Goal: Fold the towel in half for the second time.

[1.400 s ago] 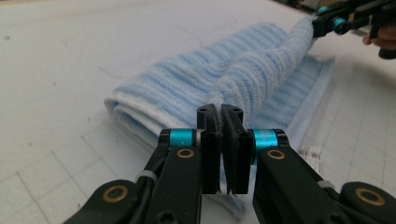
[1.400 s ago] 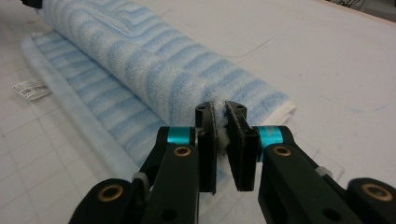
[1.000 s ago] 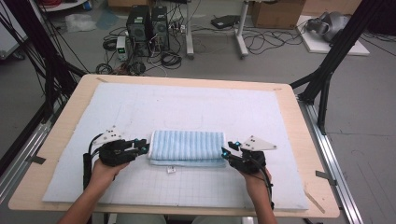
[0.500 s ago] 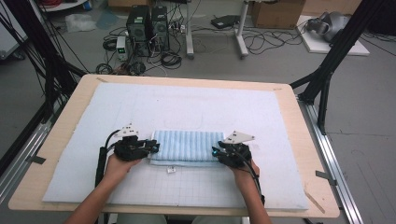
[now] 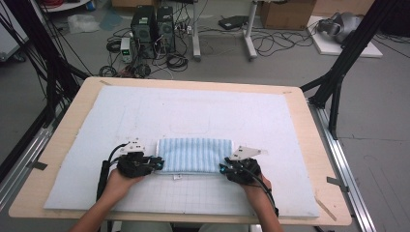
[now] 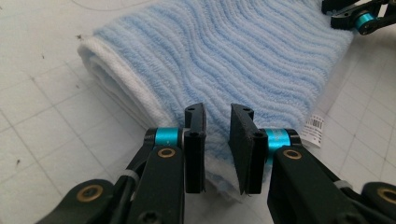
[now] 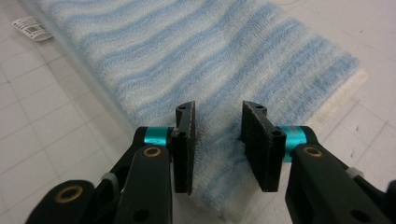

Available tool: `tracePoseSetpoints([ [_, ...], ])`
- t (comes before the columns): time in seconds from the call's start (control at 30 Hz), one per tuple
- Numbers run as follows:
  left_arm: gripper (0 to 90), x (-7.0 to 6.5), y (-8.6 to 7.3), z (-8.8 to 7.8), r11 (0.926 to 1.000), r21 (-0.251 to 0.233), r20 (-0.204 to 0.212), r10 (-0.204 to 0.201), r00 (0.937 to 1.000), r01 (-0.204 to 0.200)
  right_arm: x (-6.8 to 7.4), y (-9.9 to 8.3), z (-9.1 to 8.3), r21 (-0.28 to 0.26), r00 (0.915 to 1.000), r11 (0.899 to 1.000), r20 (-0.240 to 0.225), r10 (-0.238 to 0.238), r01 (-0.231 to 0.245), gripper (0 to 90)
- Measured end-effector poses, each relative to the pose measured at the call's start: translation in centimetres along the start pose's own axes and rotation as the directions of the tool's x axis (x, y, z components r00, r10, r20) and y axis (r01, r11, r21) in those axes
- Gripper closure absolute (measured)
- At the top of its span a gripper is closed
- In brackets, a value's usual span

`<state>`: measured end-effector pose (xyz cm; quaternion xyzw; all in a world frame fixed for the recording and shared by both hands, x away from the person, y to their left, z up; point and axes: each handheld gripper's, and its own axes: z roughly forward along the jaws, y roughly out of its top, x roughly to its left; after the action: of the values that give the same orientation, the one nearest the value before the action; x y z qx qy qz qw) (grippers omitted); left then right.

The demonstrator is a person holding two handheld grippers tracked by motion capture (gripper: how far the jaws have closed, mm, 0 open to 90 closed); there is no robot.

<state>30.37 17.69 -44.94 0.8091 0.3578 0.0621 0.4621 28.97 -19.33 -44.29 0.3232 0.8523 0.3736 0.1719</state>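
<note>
At the folded towel's [image 5: 196,154] ends (striped blue): both tools, left tool [image 5: 155,164], right tool [image 5: 223,169].

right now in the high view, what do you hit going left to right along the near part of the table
left gripper → towel → right gripper

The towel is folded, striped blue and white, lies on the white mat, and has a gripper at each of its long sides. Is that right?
Not quite. In the high view the left gripper and right gripper stand at the short ends of the towel, not its long sides. The rest holds.
</note>
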Motion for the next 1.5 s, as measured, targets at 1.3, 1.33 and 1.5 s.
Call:
tracePoseSetpoints([
  [1.3,18.5,5.6,2.2,-4.4,0.9349,-0.354,-0.117,-0.019,0.9929,-0.024,-6.0,-1.8,-5.0,-0.165,0.9765,0.983,0.184,0.112,-0.082,11.5],
  [1.33,18.5,5.6,2.2,-4.7,0.9300,-0.366,-0.114,-0.013,0.9934,-0.029,-6.0,-1.9,-5.2,-0.177,0.9753,0.981,0.189,0.115,-0.081,11.5],
  [1.5,19.3,5.5,2.2,-5.2,0.9162,-0.397,-0.130,0.000,0.9915,-0.052,-6.3,-2.4,-6.3,-0.209,0.9690,0.975,0.215,0.122,-0.077,11.4],
])
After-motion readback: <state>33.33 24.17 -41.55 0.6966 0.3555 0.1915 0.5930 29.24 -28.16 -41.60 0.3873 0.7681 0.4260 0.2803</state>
